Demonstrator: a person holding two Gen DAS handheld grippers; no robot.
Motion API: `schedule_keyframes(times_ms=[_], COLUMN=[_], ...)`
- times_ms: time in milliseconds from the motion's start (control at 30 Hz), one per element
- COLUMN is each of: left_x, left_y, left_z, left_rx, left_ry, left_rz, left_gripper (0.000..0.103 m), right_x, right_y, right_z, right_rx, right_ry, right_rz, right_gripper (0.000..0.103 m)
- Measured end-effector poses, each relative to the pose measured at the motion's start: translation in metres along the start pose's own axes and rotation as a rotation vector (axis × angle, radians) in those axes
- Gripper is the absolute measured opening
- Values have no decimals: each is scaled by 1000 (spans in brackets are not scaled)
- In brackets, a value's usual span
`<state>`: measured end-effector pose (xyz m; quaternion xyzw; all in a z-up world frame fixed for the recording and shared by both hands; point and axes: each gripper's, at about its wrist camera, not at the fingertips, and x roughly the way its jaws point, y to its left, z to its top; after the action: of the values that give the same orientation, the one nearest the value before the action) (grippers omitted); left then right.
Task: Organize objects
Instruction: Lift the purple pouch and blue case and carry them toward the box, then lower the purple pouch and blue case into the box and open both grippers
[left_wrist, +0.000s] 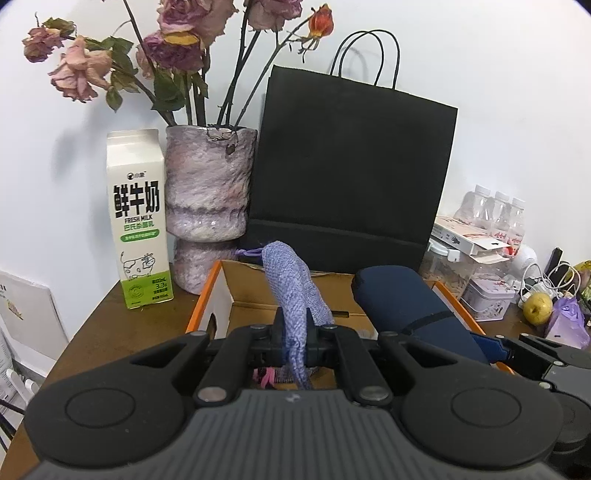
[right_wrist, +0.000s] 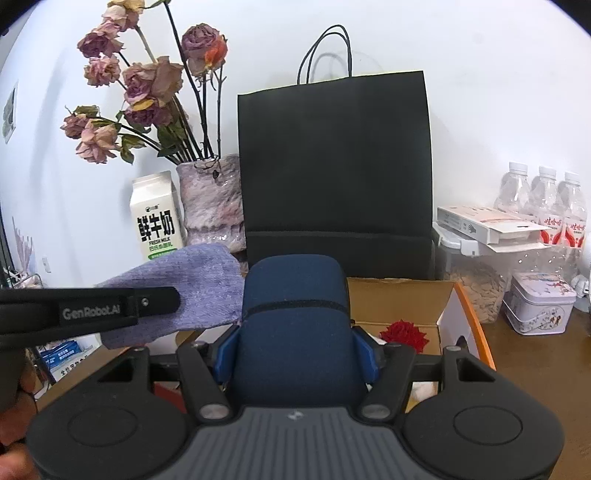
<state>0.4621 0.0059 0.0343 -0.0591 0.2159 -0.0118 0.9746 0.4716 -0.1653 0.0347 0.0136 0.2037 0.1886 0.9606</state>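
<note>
My left gripper (left_wrist: 293, 332) is shut on a lavender knitted pouch (left_wrist: 291, 280), which sticks up and forward from its jaws over an open cardboard box with orange edges (left_wrist: 207, 295). The right wrist view shows that pouch (right_wrist: 207, 284) at the left, with one finger of the left gripper (right_wrist: 159, 301) lying across it. My right gripper (right_wrist: 295, 354) is shut on a navy blue padded roll (right_wrist: 295, 295) with a black band around it; its blue pads (right_wrist: 225, 354) press on both sides. The roll (left_wrist: 402, 299) hangs beside the pouch above the box (right_wrist: 406, 295). A red fabric rose (right_wrist: 404, 334) lies inside.
A black paper bag (left_wrist: 351, 177) stands behind the box, with a vase of dried roses (left_wrist: 208, 199) and a milk carton (left_wrist: 138, 221) to its left. At the right are water bottles (right_wrist: 543, 199), a clear container (right_wrist: 476, 273), a tin (right_wrist: 541, 302) and a pear (left_wrist: 537, 308).
</note>
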Motion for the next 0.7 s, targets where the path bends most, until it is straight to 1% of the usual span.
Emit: schedule_keyframes(times_ms=[400,500,533,567,600,633,667,700], left_x=[42,52,54,56,57,57,56,55], left_y=[-1,3,4,5,5,5,5,4], left_z=[7,7,7,6,6,5,5,5], left_rx=[25,20,18,16,18,25,34,41], left_ry=[13,24,30,33,29,16,6,-1], left_rz=[15,22,25,28,30,42,57,68], left_gripper=[8,12,23,44,56,76,88,92], right_x=[43,53,55,58,58,58,58,58], right_y=[-2,-6,-8,-9,-11,-12,-13,-13], right_z=[8,8,7,6,5,5,5,5], right_rx=[-7,-4,1,2,6,10,14,16], right_ry=[30,51,59,67,69,64,63,62], right_rz=[-35,-50,-56,-62,-66,-73,-80,-80], right_gripper=[62,63,64,67,68,71,85,96])
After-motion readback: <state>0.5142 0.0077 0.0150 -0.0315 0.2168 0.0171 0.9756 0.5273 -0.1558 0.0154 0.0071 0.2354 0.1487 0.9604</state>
